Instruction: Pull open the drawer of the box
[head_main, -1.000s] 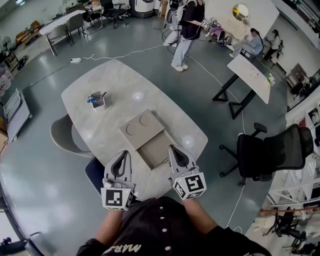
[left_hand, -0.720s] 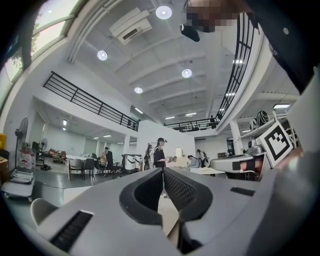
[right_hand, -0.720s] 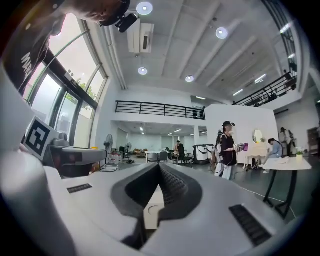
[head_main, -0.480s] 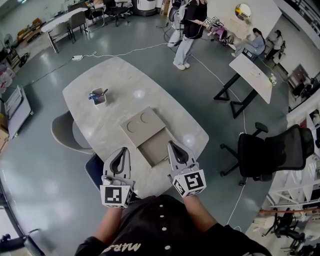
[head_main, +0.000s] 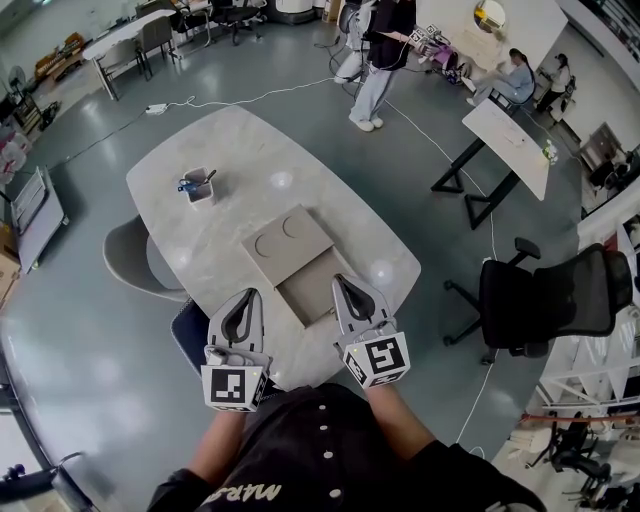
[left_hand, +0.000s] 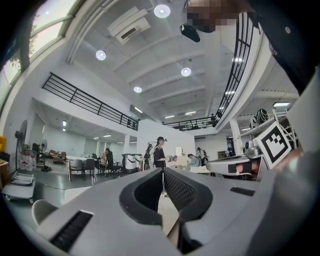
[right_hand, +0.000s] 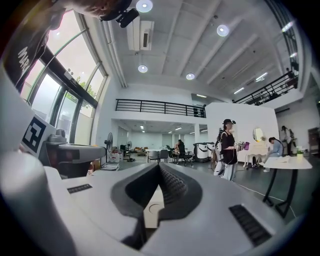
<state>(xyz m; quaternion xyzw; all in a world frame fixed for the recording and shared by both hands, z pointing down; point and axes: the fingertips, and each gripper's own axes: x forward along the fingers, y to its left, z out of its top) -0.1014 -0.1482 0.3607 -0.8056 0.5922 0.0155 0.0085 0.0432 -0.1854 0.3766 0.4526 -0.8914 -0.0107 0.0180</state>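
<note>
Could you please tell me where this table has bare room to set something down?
The far end of the table, beyond the pen holder and the box, is bare, as is the strip right of the box. The near edge is crowded: the open drawer lies between the left gripper and the right gripper.

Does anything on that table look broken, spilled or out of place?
Nothing stands out. The box sits flat on the table with its drawer pulled out toward the person, and the cup of pens stands upright, apart from it. No spill or damage shows.
</note>
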